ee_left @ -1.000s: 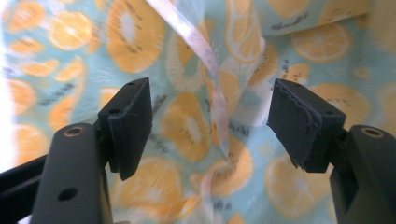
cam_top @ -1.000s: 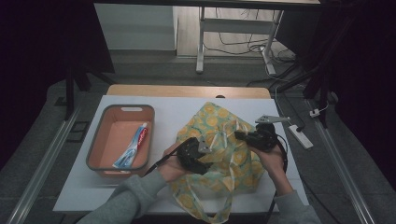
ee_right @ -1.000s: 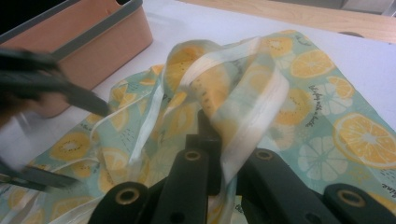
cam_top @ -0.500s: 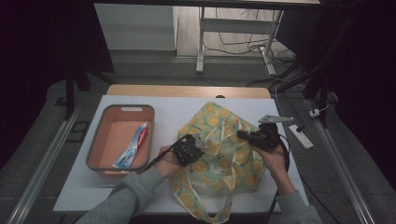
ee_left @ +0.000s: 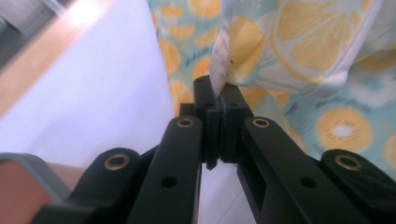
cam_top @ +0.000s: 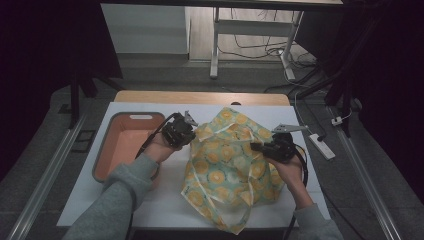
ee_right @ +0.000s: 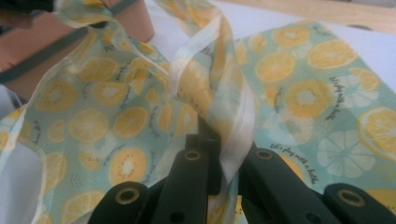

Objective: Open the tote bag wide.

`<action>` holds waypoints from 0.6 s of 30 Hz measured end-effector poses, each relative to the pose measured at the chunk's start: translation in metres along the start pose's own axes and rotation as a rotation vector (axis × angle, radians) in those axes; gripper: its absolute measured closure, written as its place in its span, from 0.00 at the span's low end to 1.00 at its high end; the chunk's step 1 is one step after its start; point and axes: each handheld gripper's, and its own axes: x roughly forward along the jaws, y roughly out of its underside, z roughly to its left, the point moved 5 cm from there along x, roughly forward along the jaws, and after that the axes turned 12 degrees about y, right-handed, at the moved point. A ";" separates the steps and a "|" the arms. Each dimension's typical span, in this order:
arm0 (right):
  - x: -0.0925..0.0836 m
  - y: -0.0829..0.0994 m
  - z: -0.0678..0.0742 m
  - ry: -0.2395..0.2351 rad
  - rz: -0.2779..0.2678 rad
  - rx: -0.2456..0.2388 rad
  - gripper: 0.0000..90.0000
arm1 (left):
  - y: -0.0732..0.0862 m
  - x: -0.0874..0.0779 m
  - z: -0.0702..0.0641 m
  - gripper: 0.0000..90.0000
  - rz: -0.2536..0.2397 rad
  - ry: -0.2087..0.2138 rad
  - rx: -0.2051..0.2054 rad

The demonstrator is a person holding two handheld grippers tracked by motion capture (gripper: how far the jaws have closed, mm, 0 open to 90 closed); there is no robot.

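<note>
A person sat at a white table [cam_top: 150,200] with a two-jaw gripper in each hand. Between the hands lay a thin fabric bag [cam_top: 227,170], pale green and printed with yellow citrus slices. It was crumpled over the middle and right of the tabletop, and its long handle loops trailed toward the near edge at six o'clock.

The left gripper [cam_top: 186,129] sat at the bag's upper left corner, about ten o'clock from the bag's centre. Its jaws had just closed, and in the left gripper view [ee_left: 219,116] they were pinched together on a narrow edge of the fabric, which rose from between the tips.

The right gripper [cam_top: 257,147] sat at the bag's right side, roughly two o'clock from its centre. In the right gripper view [ee_right: 212,154] its jaws were clamped on a pale hemmed strip of the bag, with cloth bunched up around them.

An orange tray with a grey rim [cam_top: 127,137] stood at nine o'clock from the bag, just beside the left hand. A white power strip [cam_top: 321,146] lay off the table's right edge, at about three o'clock.
</note>
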 end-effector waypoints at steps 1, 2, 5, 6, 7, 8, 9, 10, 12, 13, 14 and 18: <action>0.002 0.001 0.001 0.003 0.003 -0.008 0.99 | 0.001 0.005 0.000 0.98 0.026 -0.006 0.002; 0.004 0.002 0.002 0.000 0.010 -0.006 0.99 | 0.001 0.010 0.000 0.97 0.047 -0.011 0.003; 0.014 0.008 0.004 -0.002 0.030 -0.005 0.99 | -0.001 0.019 -0.001 0.97 0.091 -0.024 0.017; 0.014 0.008 0.004 -0.002 0.030 -0.005 0.99 | -0.001 0.022 -0.002 0.97 0.100 -0.020 0.018; 0.016 0.010 0.004 0.000 0.037 -0.008 0.99 | -0.002 0.026 -0.001 0.96 0.108 -0.013 0.015; 0.018 0.011 0.004 0.001 0.046 -0.010 0.99 | -0.001 0.029 0.000 0.96 0.120 -0.008 0.010; 0.020 0.013 0.004 0.000 0.049 -0.012 0.99 | -0.001 0.032 0.001 0.95 0.126 -0.002 0.004; 0.021 0.014 0.004 0.000 0.053 -0.012 0.99 | 0.000 0.034 0.002 0.94 0.129 0.007 -0.005; 0.021 0.014 0.004 0.000 0.055 -0.010 0.99 | 0.001 0.036 0.005 0.92 0.127 0.018 -0.018; 0.020 0.014 0.004 0.000 0.053 -0.010 0.99 | 0.001 0.035 0.006 0.90 0.120 0.022 -0.024; 0.019 0.013 0.003 0.000 0.046 -0.008 0.99 | 0.001 0.033 0.006 0.87 0.104 0.028 -0.028; 0.015 0.010 0.002 -0.001 0.022 -0.005 0.99 | 0.000 0.020 0.007 0.62 0.002 0.062 -0.061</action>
